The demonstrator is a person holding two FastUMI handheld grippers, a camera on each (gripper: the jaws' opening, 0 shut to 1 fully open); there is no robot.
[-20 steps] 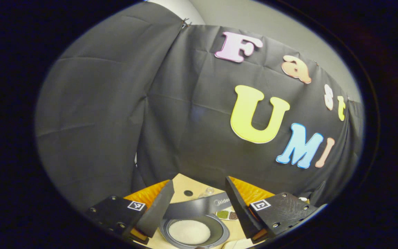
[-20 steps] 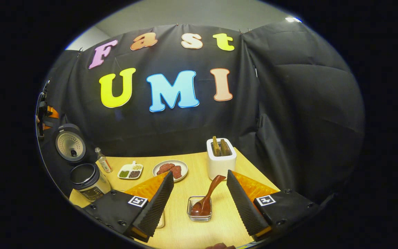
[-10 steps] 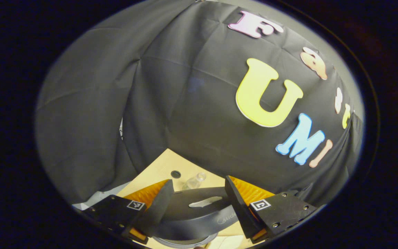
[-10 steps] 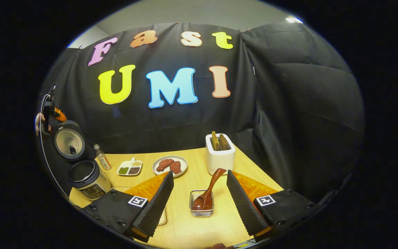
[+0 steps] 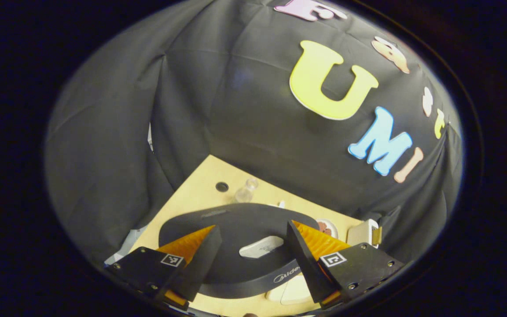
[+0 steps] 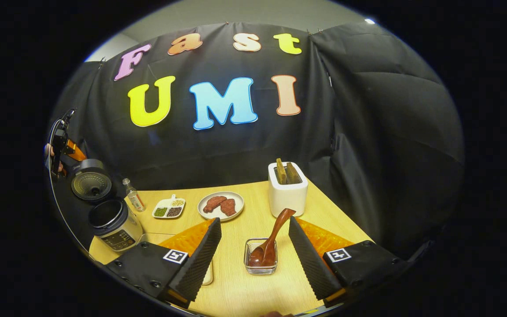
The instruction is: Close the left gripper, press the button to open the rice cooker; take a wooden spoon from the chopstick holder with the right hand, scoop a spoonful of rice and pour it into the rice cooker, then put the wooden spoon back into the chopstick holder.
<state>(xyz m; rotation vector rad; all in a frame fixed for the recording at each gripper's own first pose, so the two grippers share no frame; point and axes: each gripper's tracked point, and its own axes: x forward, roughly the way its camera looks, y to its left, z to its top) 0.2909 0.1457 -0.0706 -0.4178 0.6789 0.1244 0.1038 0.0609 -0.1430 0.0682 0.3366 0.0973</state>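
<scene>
The cooker (image 6: 115, 224), at the right gripper view's lower left, stands with its lid (image 6: 91, 185) half raised. The spoon (image 6: 271, 240) sits in its holder (image 6: 260, 263), bottom centre. Judged endgame: lid closing. The left gripper (image 5: 253, 240) spreads wide over the lid; the right gripper (image 6: 254, 235) gapes empty.

The left gripper (image 5: 253, 257) hangs with its two black fingers spread apart over the dark, rounded plastic lid of the rice cooker (image 5: 236, 229), which spans the gap between the jaws. A pale oblong patch (image 5: 261, 247) on the lid sits between the fingertips. Beyond the jaws, on the light wooden table (image 5: 192, 198), stands a small clear bottle (image 5: 244, 192). Past the right finger, a white toaster (image 5: 363, 233) stands.
</scene>
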